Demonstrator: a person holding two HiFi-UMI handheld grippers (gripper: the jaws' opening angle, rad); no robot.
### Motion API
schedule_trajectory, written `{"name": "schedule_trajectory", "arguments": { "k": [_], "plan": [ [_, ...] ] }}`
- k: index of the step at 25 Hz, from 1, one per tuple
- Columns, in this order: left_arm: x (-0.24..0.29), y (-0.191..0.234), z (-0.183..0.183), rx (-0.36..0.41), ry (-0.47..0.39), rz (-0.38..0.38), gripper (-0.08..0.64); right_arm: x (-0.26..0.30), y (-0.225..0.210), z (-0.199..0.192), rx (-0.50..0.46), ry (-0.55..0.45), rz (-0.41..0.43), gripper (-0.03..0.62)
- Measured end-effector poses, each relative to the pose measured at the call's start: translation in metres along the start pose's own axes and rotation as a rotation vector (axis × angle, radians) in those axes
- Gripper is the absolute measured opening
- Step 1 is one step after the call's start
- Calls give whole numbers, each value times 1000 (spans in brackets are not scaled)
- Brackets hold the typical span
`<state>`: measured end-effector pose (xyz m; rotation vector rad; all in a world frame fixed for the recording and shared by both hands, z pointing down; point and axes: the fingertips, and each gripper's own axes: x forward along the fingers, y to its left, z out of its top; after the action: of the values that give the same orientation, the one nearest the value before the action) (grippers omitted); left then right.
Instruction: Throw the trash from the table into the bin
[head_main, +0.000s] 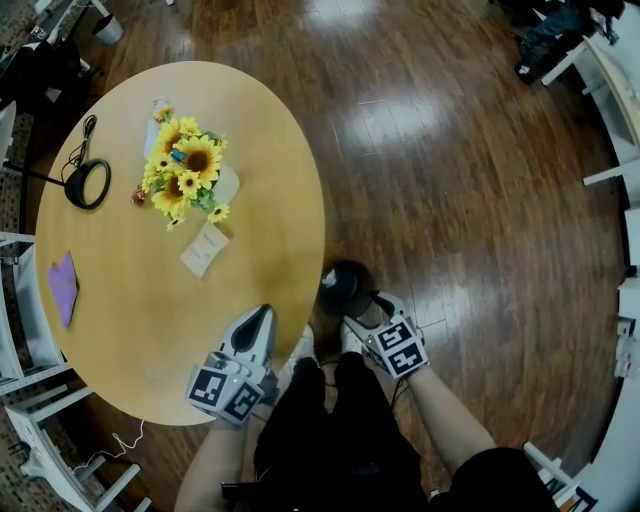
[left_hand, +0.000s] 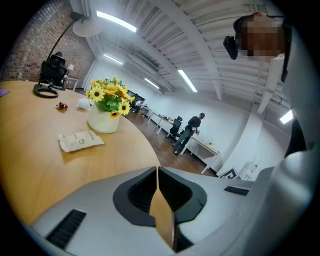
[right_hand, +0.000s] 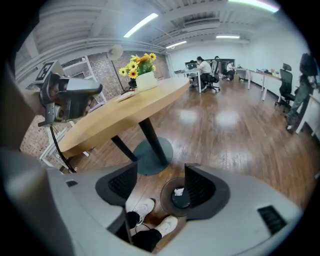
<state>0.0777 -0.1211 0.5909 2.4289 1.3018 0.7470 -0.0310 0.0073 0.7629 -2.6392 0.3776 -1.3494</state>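
Fingers wide, the right gripper (right_hand: 160, 175) hangs over the bin (right_hand: 163, 197), where a white scrap (right_hand: 179, 191) seems dropped. Next the left gripper (left_hand: 158, 170), fingers pressed together and empty, must spread for the packet (left_hand: 80, 140) ahead.

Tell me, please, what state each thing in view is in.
Left hand-held gripper: shut, empty.
Right hand-held gripper: open, empty.
Bin: upright on the floor, white scrap inside.
Packet: flat on the table.
Sunflower vase: upright on the table.
Purple paper: flat near the table's edge.
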Motion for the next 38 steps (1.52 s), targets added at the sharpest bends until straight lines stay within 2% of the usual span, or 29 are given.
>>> {"name": "schedule_trajectory", "arguments": {
  "k": [3,5,10,13,16,24,27,30,34,38],
  "plan": [
    [-2,-1,4,2,-11,-5,0,-10,1,13,1,-33,-10,304],
    [-5,-4,11,7,-28,-10,0,-21,2,27,-2,-69,-20,277],
    [-18,-13,43,28,-101,-21,0,-64,11,73,-9,-205,-41,249],
    [-30,-21,67,38,-152,-32,0,-105,12,107,-15,-334,-84,181],
    [-46,-25,91,48,-198,-41,0,-149,15,137,-45,-476,-120,10],
    [-79,-33,146,131,-364,-53,0,-231,20,208,-127,-733,-142,5],
    [-89,-42,165,167,-431,-68,0,-252,33,233,-127,-822,-117,5],
    [-104,-55,184,212,-505,-66,0,-266,47,251,-159,-870,-85,5],
    [-134,-51,194,243,-582,1,0,-261,70,269,-228,-902,-2,5],
    [-189,-37,195,260,-634,147,0,-246,112,295,-310,-895,100,5]
  ]
}}
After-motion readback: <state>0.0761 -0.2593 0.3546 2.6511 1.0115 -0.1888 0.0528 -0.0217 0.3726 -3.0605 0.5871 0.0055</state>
